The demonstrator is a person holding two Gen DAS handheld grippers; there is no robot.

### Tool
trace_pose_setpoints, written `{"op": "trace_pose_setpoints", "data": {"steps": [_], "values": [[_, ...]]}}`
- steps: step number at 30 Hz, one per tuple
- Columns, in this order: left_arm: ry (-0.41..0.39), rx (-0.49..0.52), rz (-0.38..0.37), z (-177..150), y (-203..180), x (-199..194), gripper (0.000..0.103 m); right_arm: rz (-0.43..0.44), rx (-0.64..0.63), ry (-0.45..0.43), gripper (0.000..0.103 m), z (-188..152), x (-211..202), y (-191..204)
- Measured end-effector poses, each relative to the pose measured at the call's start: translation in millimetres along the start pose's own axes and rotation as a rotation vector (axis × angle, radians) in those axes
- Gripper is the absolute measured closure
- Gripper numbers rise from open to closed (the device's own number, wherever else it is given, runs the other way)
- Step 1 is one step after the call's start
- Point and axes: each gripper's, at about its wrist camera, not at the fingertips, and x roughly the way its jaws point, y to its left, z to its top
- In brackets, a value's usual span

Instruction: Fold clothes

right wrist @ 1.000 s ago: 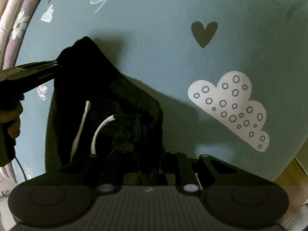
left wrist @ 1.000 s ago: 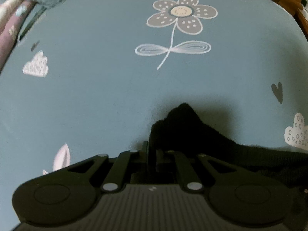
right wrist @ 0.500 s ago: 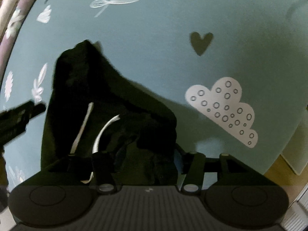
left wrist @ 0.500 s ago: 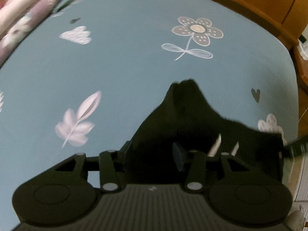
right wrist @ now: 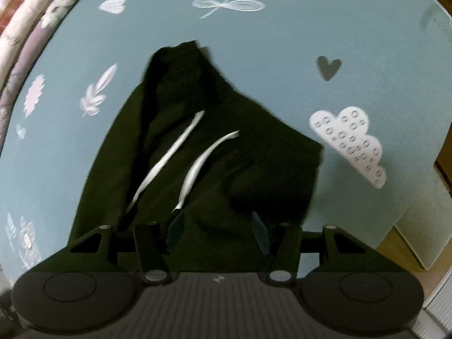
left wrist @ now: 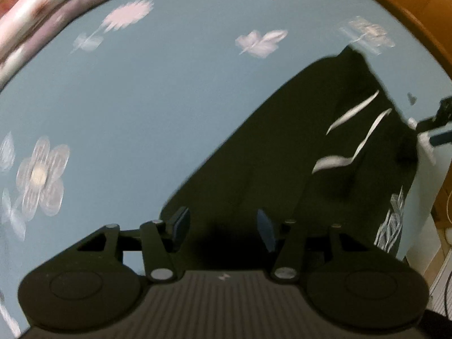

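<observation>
The black drawstring garment [right wrist: 214, 152] is lying loosely folded on the blue patterned bedsheet [right wrist: 353, 28]. The left gripper [left wrist: 223, 226] is being opened wider, the right gripper [right wrist: 216, 230] held apart; nothing is being gripped. Flattening is judged remaining.

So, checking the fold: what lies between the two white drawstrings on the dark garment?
Only dark garment fabric between the two white drawstrings; the right wrist view shows it.
</observation>
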Motion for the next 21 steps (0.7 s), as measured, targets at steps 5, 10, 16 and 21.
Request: {"op": "trace_pose_setpoints", "data": {"steps": [5,10,16,21], "values": [[0.043,-0.122,0.017,-54.0,24.4,-0.7,0.049,0.004,-0.058,0.007,0.045,-24.8,-5.6,33.8],[0.065,-0.2,0.037,-93.1,39.8,-1.6,0.049,0.019,-0.174,0.031,0.045,-40.8,-6.3,73.1],[0.083,-0.247,0.001,-134.0,36.9,-2.5,0.049,0.022,-0.393,0.116,0.045,-63.5,7.5,118.4],[0.075,-0.194,-0.085,-151.7,8.4,6.9,0.05,-0.001,-0.487,0.161,0.045,-76.5,17.1,136.3]]}}
